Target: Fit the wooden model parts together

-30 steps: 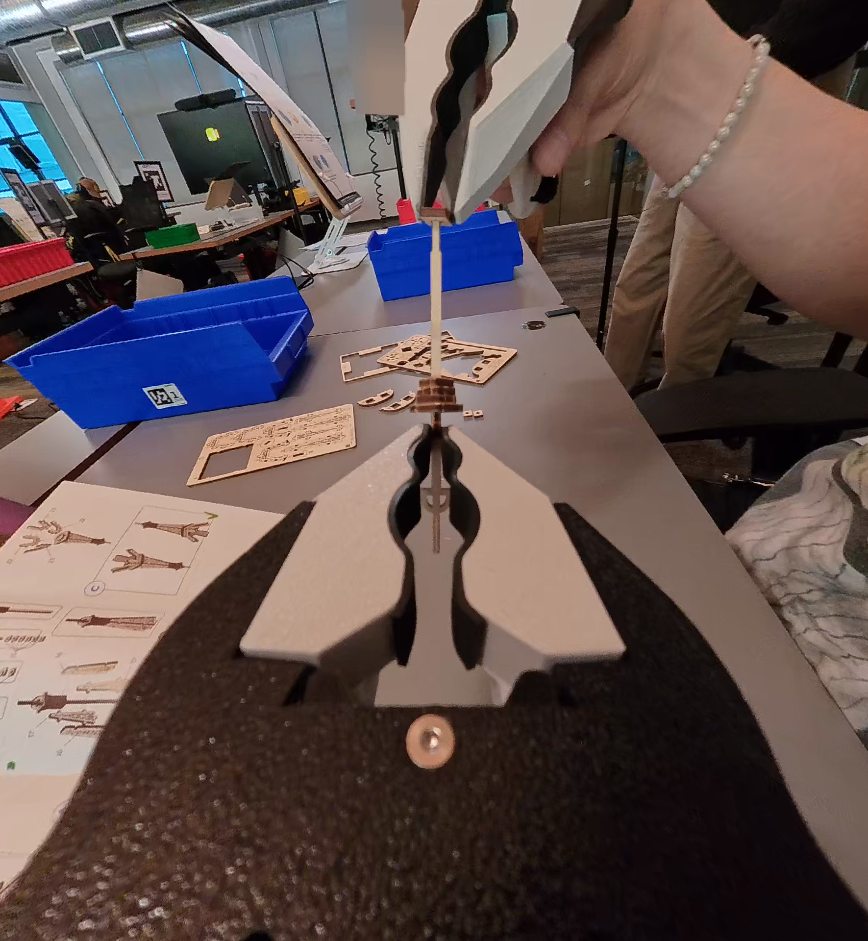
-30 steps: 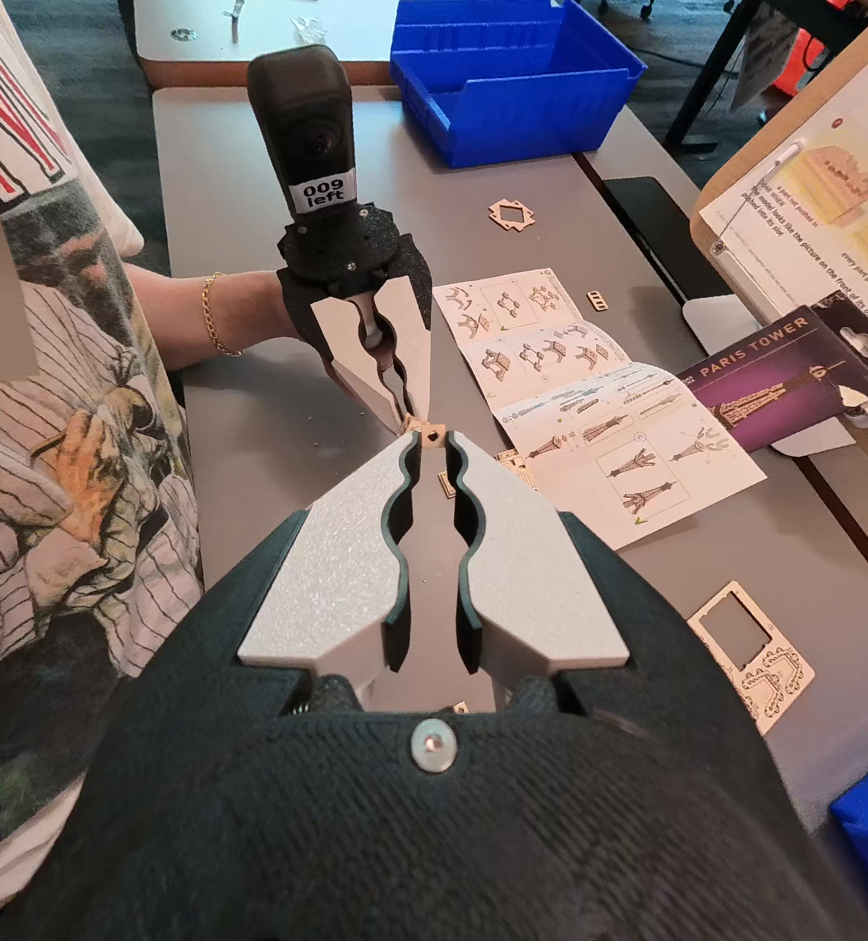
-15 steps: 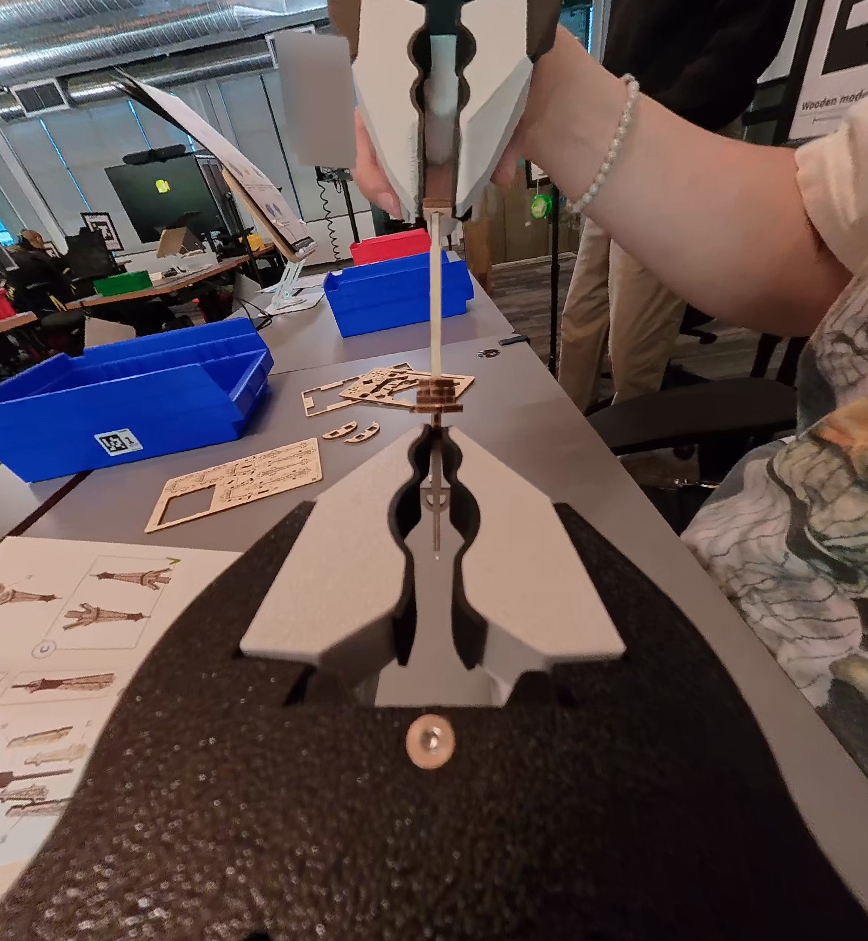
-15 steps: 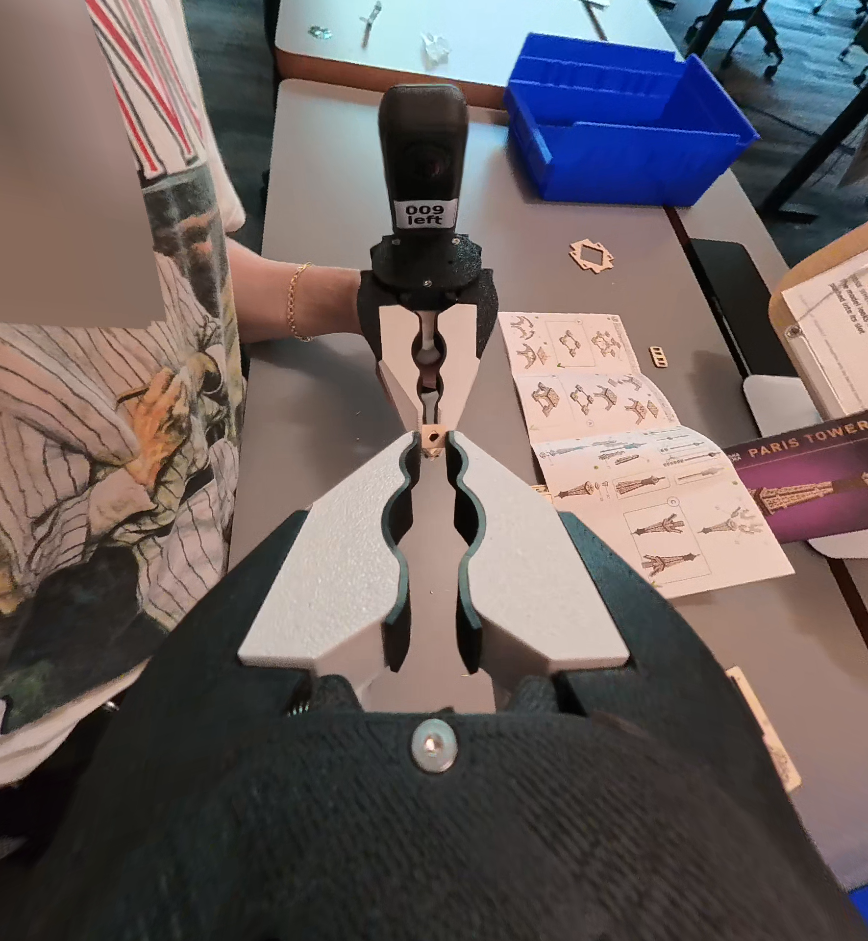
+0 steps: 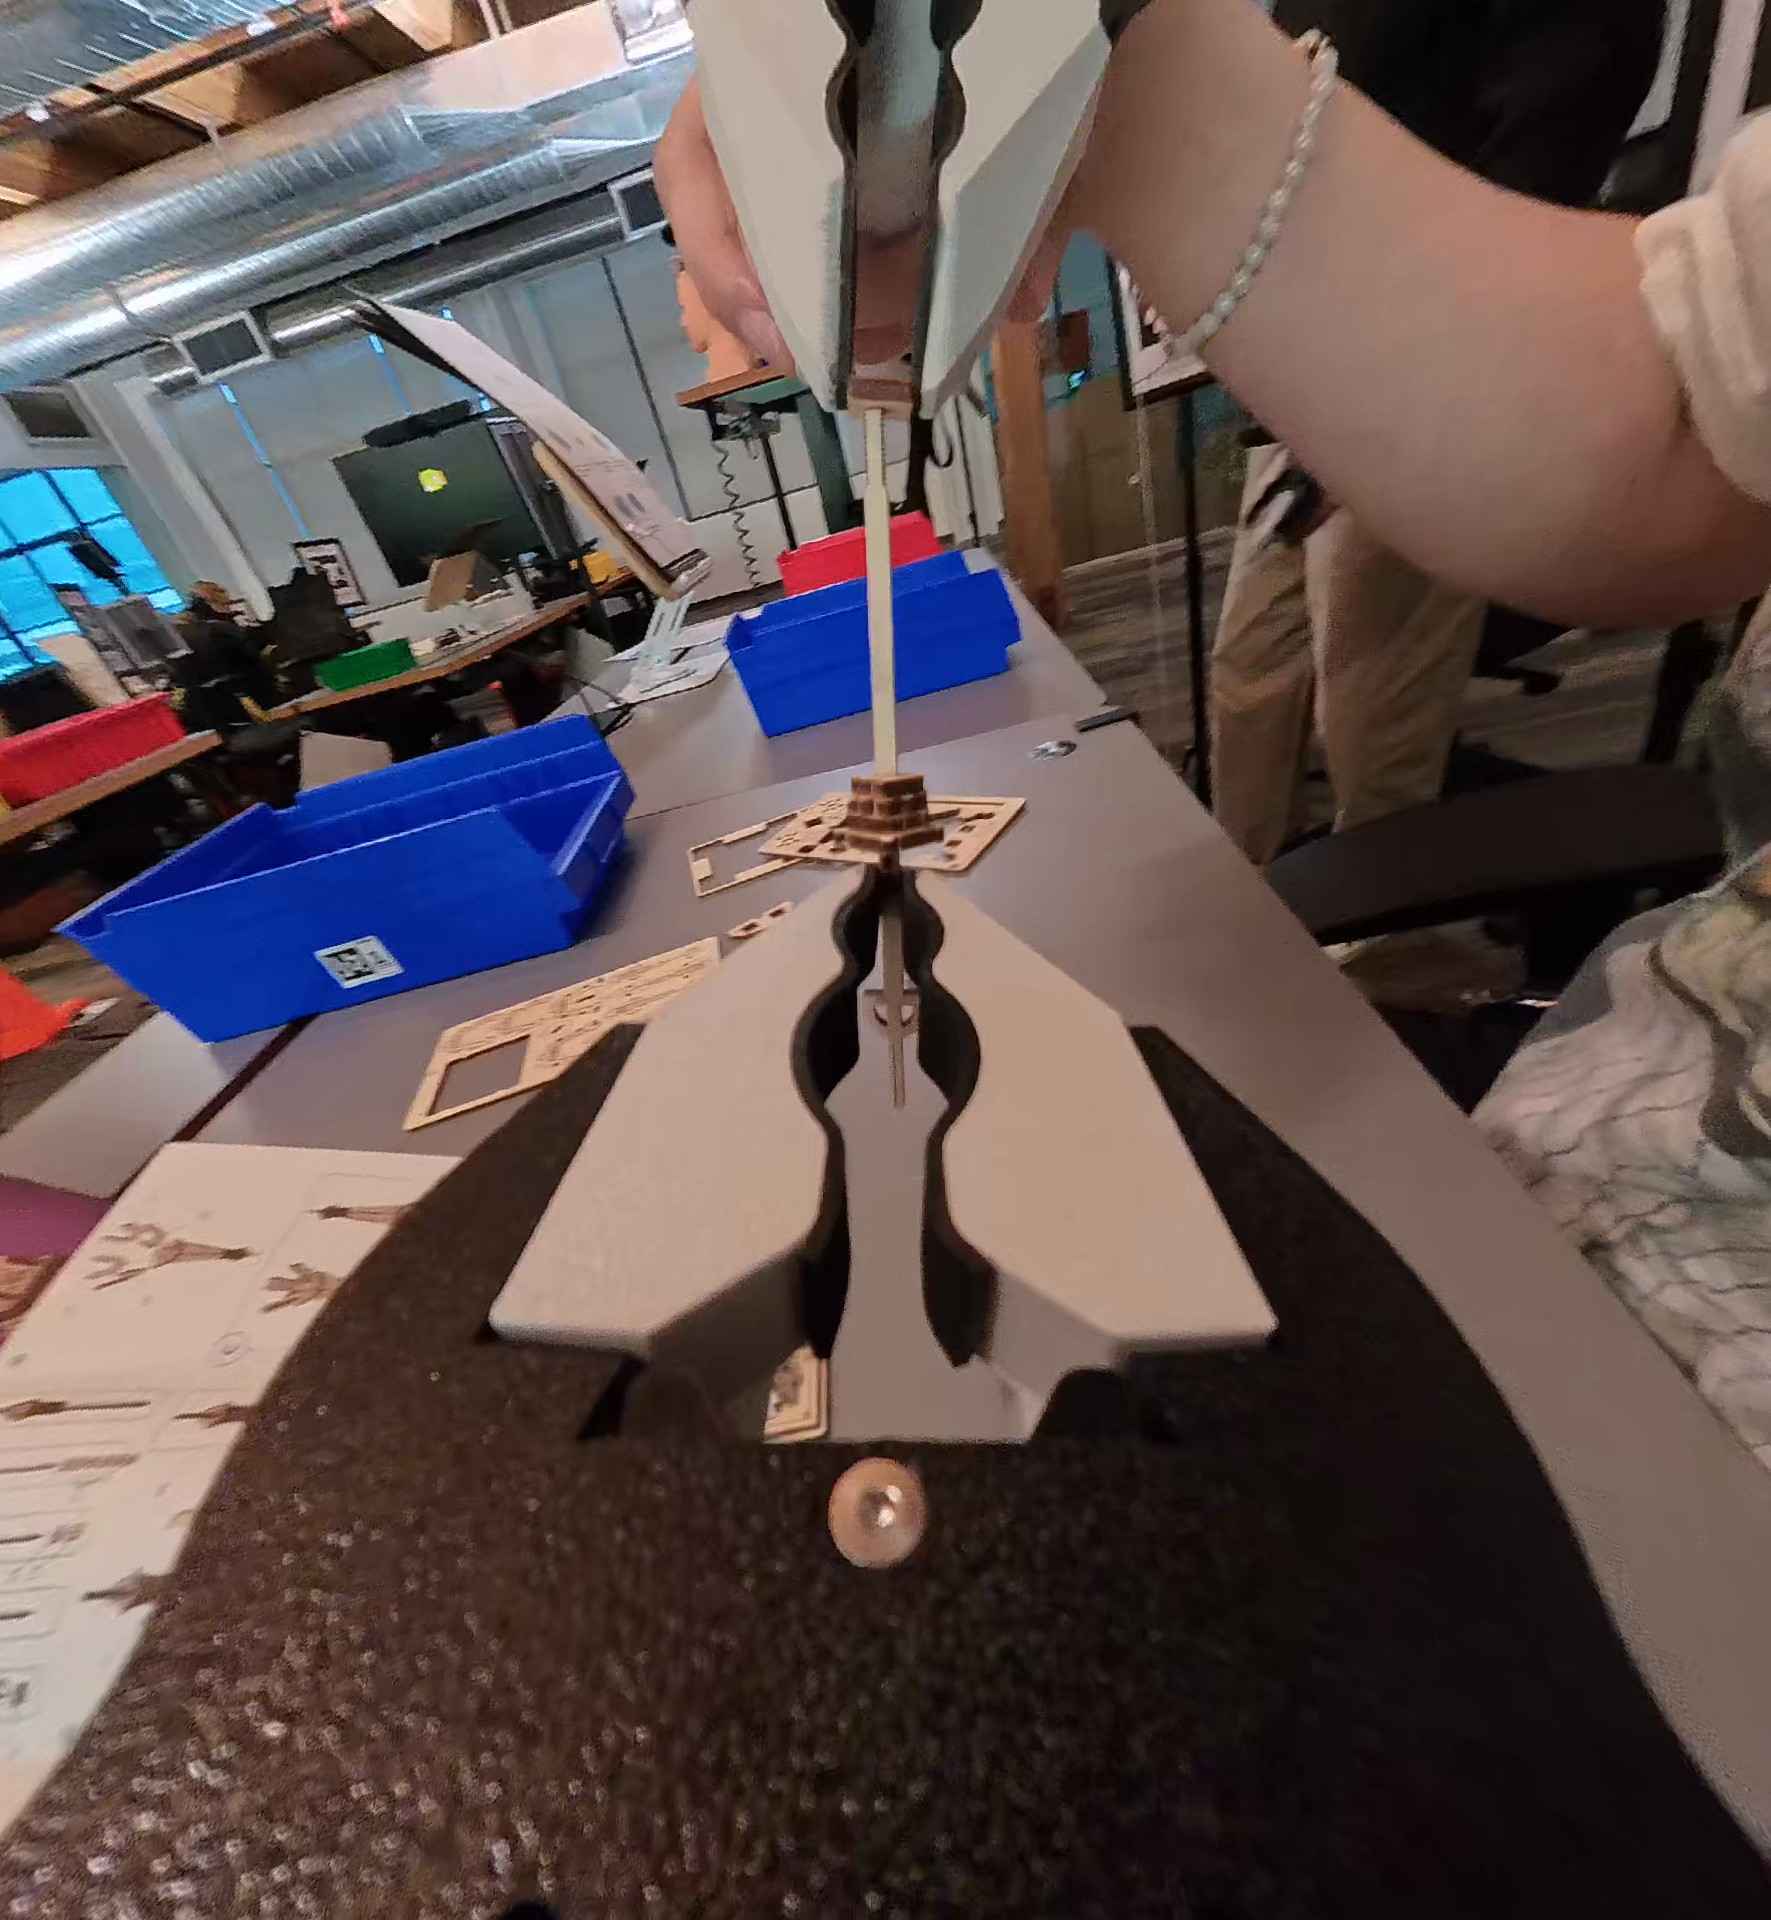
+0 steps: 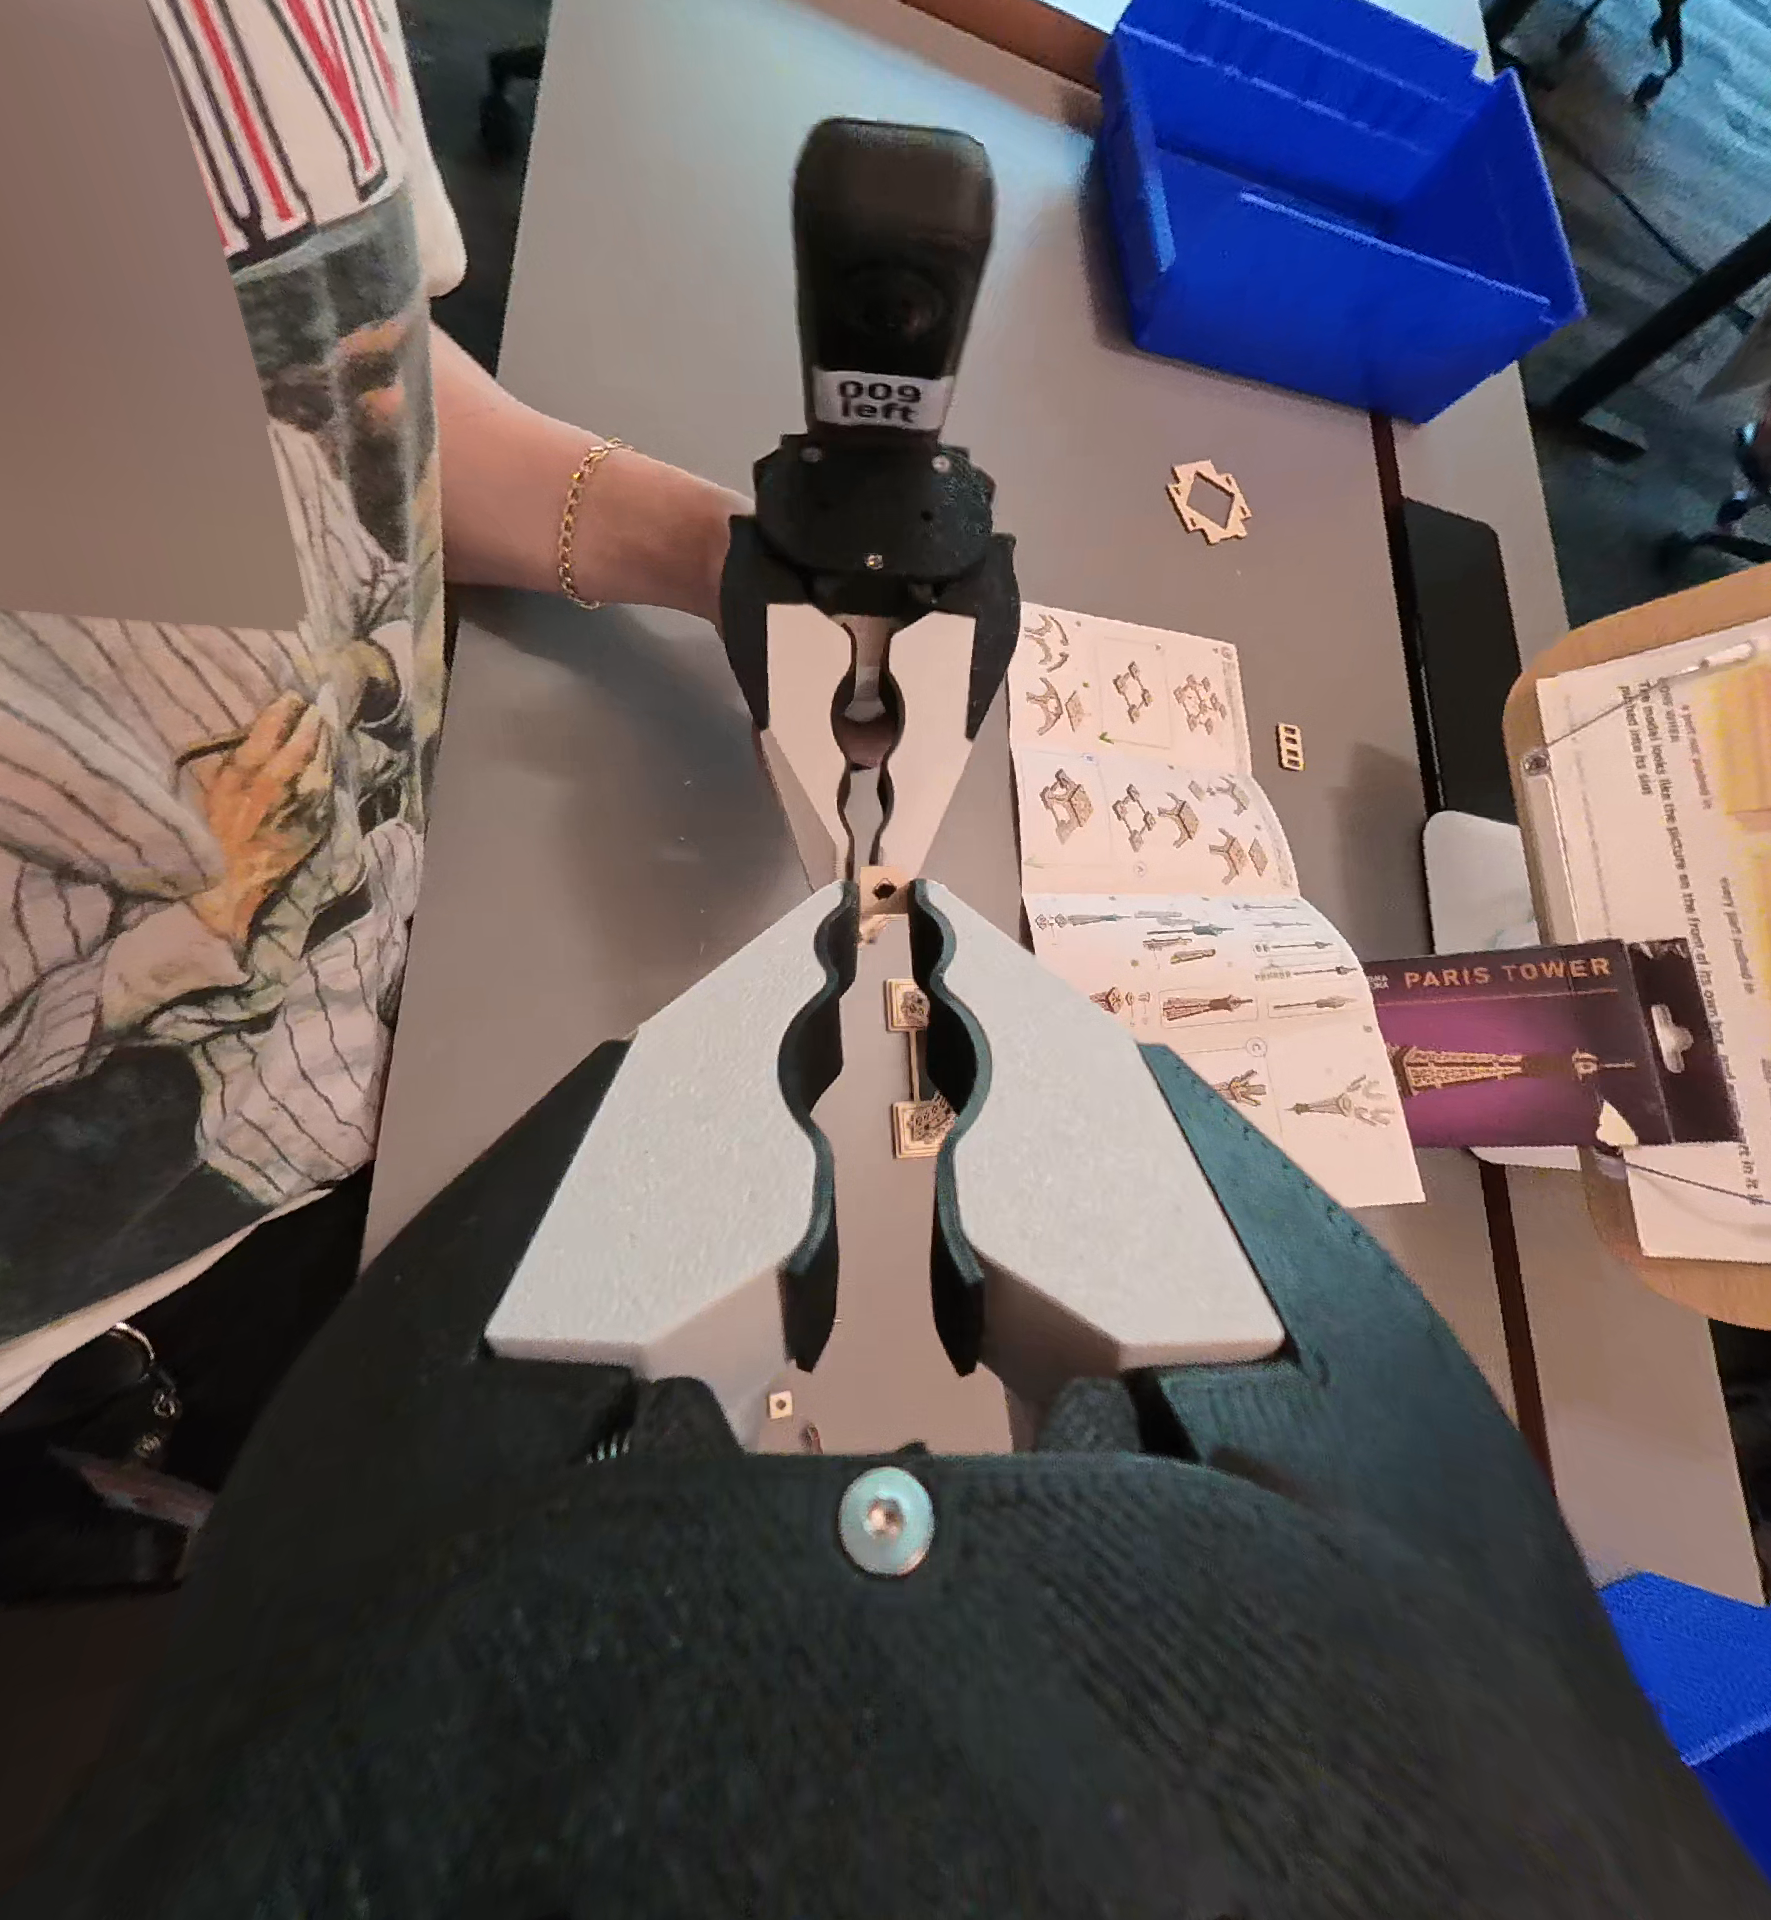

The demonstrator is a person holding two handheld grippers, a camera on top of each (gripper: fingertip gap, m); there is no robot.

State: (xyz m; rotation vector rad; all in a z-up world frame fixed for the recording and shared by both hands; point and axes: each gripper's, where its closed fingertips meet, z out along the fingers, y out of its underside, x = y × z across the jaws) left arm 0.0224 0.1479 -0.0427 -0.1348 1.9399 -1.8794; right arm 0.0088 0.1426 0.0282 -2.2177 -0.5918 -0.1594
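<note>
The left gripper [image 5: 886, 883] is clamped on the thin spire [image 5: 881, 603] just below a stack of wooden tiers [image 5: 889, 816]; the spire runs up toward 12 o'clock, held above the table [image 5: 1120, 904]; the right gripper [image 6: 883, 896], tips down, pinches a small square piece [image 6: 883, 891] at the spire's top end; cut sheets [image 5: 569, 1023] lie at 10 o'clock, a blue bin [image 5: 361, 894] beyond; the instruction sheet [image 6: 1193, 935] lies at 3 o'clock in the right view.
</note>
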